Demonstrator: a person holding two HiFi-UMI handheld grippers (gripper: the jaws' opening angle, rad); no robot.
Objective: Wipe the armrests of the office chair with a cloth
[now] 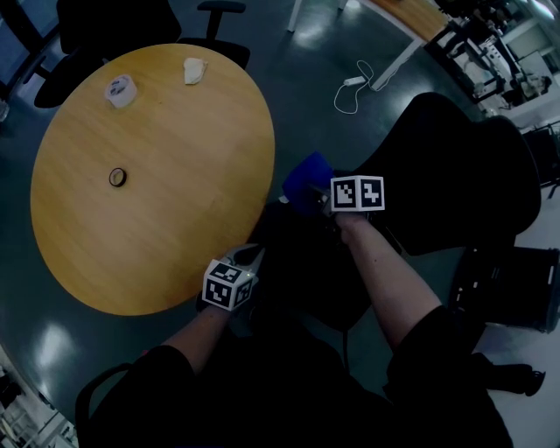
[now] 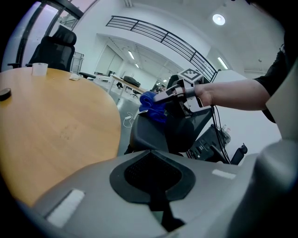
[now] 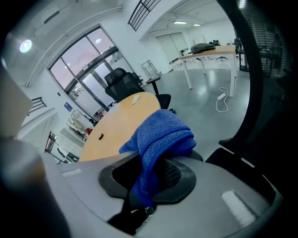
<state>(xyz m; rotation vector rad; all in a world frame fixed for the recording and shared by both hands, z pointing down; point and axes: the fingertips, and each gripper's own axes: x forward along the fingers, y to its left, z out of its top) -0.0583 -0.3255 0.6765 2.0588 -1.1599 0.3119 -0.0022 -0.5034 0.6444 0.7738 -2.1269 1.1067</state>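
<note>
The black office chair [image 1: 464, 175] stands right of the round table. My right gripper [image 1: 317, 199] is shut on a folded blue cloth [image 1: 306, 179], which bulges out past the jaws [image 3: 160, 139]. In the left gripper view the cloth [image 2: 153, 106] sits over the far end of the dark armrest [image 2: 149, 132], with the right gripper [image 2: 173, 93] behind it. Whether the cloth presses on the armrest I cannot tell. My left gripper [image 1: 252, 255] hovers lower, near the table's edge, and its jaws [image 2: 153, 183] are shut with nothing between them.
The wooden table [image 1: 175, 201] carries a tape roll [image 1: 120, 90], a small black ring [image 1: 118, 178] and a crumpled paper [image 1: 194, 70]. A white cable [image 1: 354, 87] lies on the floor. Another black chair [image 1: 131, 26] stands behind the table, and dark equipment [image 1: 512, 284] sits at right.
</note>
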